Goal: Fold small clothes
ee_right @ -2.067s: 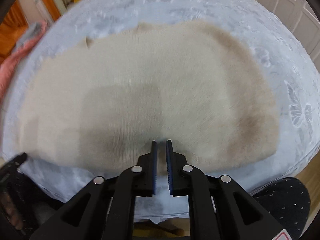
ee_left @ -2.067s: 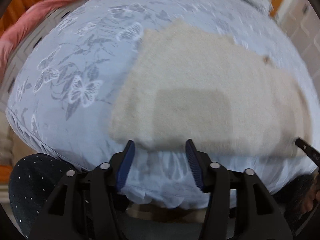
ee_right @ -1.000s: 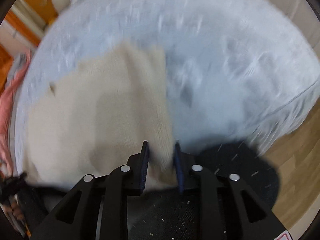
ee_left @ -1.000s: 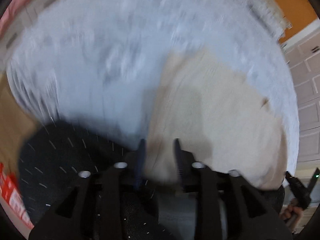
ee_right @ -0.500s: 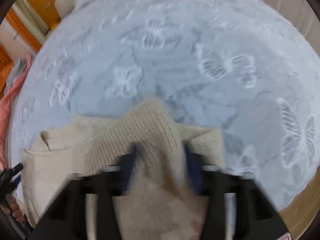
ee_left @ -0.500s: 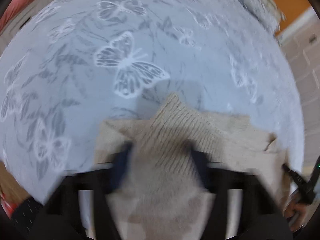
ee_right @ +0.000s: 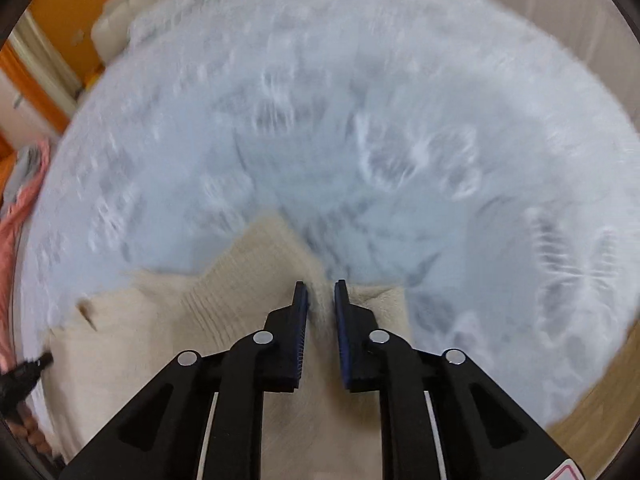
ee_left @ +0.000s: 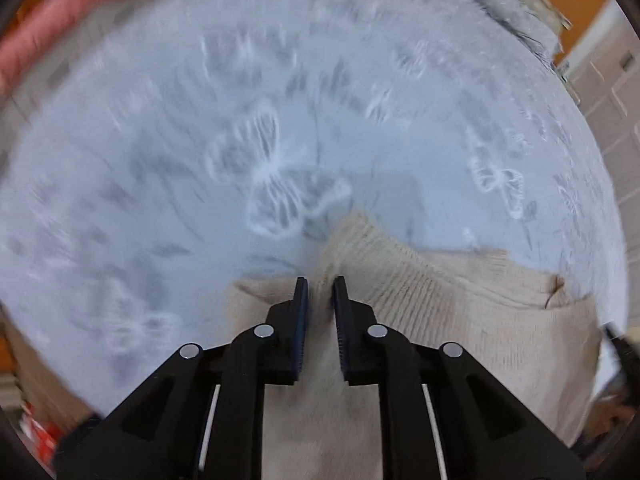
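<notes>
A: What does the left gripper have?

B: Its black jaws with blue pads stand narrow, clamped on a raised fold of the cream ribbed knit garment. The knit peaks just beyond the fingertips and spreads away to the right, over the near part of the pale blue bedspread with white butterfly print.

A: And the right gripper?

B: Much the same. Its jaws are narrow too, pinching a lifted corner of the same garment, which rises between the pads and runs off to the left in that view. The bedspread fills everything farther out, though it is blurred.

A: Anything else around?

B: A pink cloth lies at the far left edge of the bed in the left wrist view, and it shows again along the left edge from the right wrist. Wooden floor shows at the near right.
</notes>
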Available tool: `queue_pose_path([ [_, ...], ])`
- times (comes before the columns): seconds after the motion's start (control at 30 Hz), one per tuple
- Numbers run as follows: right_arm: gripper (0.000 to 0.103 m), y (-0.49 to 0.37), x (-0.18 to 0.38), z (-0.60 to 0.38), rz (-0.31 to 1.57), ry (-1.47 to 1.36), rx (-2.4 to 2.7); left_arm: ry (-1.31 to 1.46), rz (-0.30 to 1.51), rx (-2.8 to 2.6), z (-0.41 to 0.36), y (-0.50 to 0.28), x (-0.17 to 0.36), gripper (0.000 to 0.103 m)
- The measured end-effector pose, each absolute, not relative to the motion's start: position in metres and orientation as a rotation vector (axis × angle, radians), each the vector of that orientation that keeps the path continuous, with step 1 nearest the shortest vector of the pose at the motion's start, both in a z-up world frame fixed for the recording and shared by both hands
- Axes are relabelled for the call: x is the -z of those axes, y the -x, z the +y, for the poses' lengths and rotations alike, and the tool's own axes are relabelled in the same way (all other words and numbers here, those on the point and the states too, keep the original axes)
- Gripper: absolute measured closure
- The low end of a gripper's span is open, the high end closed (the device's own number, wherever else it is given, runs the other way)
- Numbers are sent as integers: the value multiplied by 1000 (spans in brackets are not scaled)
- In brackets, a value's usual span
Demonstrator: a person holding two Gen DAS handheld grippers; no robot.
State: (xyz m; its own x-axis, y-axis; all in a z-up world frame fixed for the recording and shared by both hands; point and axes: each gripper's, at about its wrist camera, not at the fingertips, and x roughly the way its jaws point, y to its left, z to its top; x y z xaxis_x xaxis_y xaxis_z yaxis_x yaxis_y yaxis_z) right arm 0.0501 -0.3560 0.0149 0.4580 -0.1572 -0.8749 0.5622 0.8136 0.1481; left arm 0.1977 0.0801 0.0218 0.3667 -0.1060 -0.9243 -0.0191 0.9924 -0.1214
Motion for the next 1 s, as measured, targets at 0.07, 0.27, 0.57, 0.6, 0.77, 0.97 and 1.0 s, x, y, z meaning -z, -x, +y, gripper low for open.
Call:
queue_pose_path([
  [0.07, 83, -44, -30, -320, 991, -414, 349, 68, 1159, 51, 68, -179, -42, 73],
  [0.27, 92, -33, 10, -162, 1187, -310, -114, 13, 1271, 256, -4, -104, -18, 71],
  [0.57, 100, 52, 20, -292, 1282, -413, 317, -65, 1320, 115, 50, -64, 0, 68],
  [0.6, 97, 61, 20, -305, 1302, -351, 421, -58, 1325, 96, 55, -62, 1, 61],
  [0.77, 103, 79, 12, -338, 1260, -488, 484, -22, 1317, 70, 60, -55, 5, 61],
  [0.97, 90, 41, -13, -250, 1198, -456, 229, -14, 1323, 79, 57, -54, 3, 63],
  [1.0, 90, 36, -15, -235, 1201, -437, 188, -15, 1323, 78, 57, -53, 4, 63],
])
